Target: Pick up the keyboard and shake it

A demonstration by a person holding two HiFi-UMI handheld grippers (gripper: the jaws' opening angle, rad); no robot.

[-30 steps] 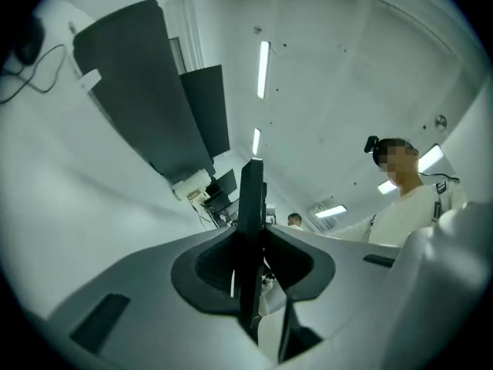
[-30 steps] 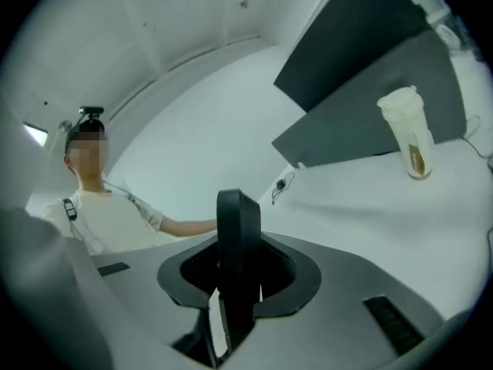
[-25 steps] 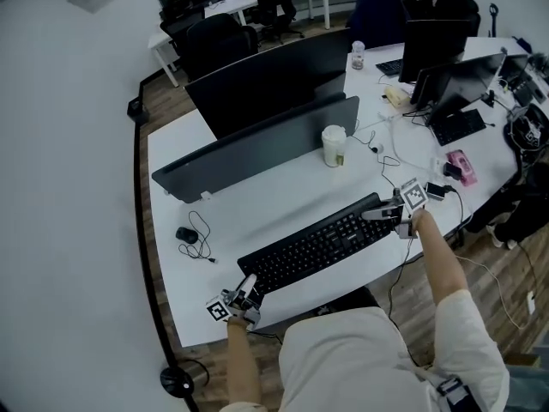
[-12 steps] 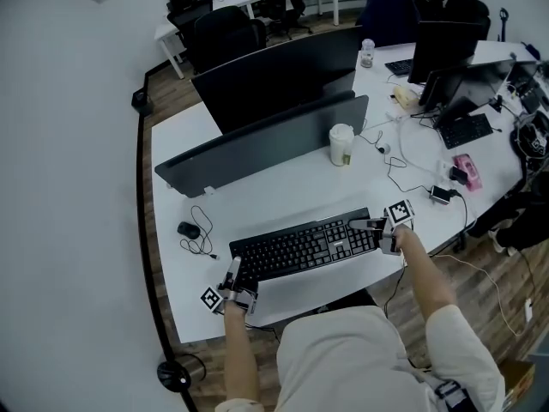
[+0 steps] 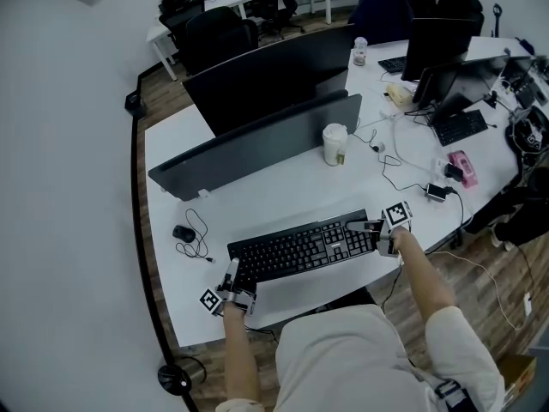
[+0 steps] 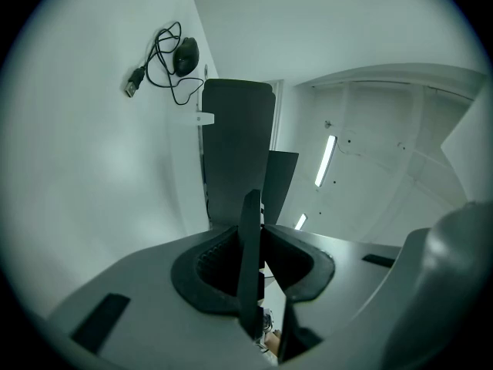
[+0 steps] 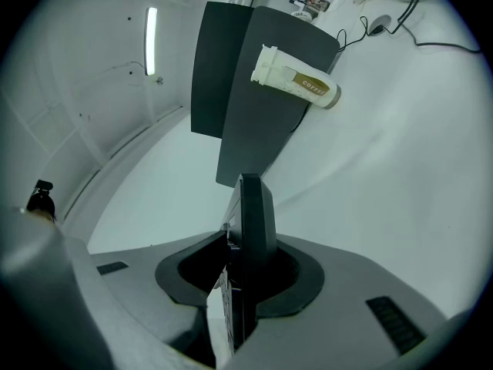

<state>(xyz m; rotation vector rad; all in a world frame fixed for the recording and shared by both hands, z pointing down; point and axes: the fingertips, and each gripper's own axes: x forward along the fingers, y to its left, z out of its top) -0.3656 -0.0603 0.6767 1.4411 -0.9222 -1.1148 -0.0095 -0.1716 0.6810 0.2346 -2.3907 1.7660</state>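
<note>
We see the keyboard (image 5: 302, 247) lying on the tabletop (image 5: 283, 191) near its front edge. Our left gripper (image 5: 232, 275) has its fingers (image 6: 139, 314) clamped on the keyboard's left end. Our right gripper (image 5: 362, 227) has just been opening its fingers (image 7: 370, 284), with the right end loosely between them.

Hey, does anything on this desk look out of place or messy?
Only the mouse: its cable lies in a loose tangle beside it, and the USB plug rests free on the white desk, connected to nothing. Nothing looks spilled.
</note>
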